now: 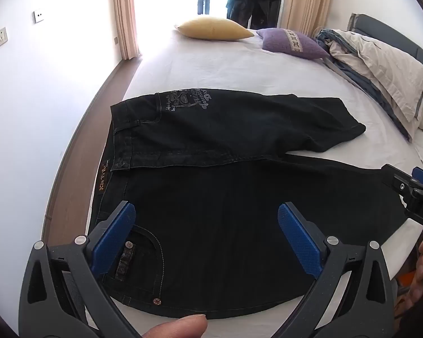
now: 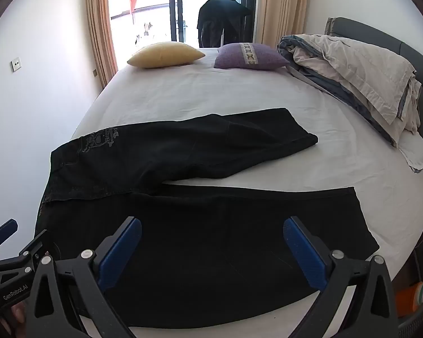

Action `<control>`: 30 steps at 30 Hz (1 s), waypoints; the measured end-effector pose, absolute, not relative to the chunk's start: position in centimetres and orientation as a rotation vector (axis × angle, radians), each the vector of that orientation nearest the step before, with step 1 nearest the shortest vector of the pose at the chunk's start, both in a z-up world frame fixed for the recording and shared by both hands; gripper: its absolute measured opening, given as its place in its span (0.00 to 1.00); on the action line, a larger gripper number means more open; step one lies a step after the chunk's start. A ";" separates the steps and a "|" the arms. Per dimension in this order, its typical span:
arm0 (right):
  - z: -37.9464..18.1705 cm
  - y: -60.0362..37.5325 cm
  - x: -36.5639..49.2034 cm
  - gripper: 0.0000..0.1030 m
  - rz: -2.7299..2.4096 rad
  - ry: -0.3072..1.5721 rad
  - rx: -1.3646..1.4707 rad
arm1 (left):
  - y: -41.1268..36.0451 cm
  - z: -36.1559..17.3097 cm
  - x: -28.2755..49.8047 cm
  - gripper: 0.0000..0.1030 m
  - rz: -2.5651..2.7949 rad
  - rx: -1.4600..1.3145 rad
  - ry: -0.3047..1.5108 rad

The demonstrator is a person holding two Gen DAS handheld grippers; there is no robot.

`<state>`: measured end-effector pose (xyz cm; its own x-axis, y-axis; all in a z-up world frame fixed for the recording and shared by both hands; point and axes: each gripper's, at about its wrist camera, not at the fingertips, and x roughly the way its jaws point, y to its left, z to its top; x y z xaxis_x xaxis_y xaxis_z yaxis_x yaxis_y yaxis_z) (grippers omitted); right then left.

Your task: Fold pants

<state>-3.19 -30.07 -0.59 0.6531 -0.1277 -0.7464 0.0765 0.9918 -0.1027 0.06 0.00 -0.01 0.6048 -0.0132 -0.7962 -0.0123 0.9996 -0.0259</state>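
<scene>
Black jeans (image 1: 211, 197) lie spread flat on the white bed (image 1: 211, 64), waistband to the left, both legs running right. The far leg (image 2: 211, 146) angles away; the near leg (image 2: 239, 239) lies along the bed's front edge. My left gripper (image 1: 206, 236) is open, hovering above the front pocket and hip area near the waistband. My right gripper (image 2: 211, 253) is open, hovering above the near leg. Each gripper shows at the edge of the other's view: the right gripper (image 1: 414, 194) and the left gripper (image 2: 17, 250).
A yellow pillow (image 2: 166, 55) and a purple pillow (image 2: 251, 56) lie at the bed's far side. A crumpled beige and blue duvet (image 2: 358, 79) is heaped at the right by the headboard. A white wall (image 1: 28, 112) and wooden floor (image 1: 79, 152) run along the left.
</scene>
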 end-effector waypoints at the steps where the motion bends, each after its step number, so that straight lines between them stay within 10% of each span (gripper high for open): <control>1: -0.6 -30.1 -3.2 1.00 -0.117 0.856 -0.066 | -0.1 0.0 0.1 1.00 -0.001 -0.035 0.922; 30: -1.1 -30.1 -3.4 1.00 -0.114 0.861 -0.064 | 0.2 0.5 -0.1 1.00 -0.011 -0.057 0.905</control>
<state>-3.45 -30.09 -1.13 0.6460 -0.1255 -0.7529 0.0740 0.9920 -0.1019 -0.11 0.19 0.51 0.6174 -0.0335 -0.7859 -0.0147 0.9984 -0.0541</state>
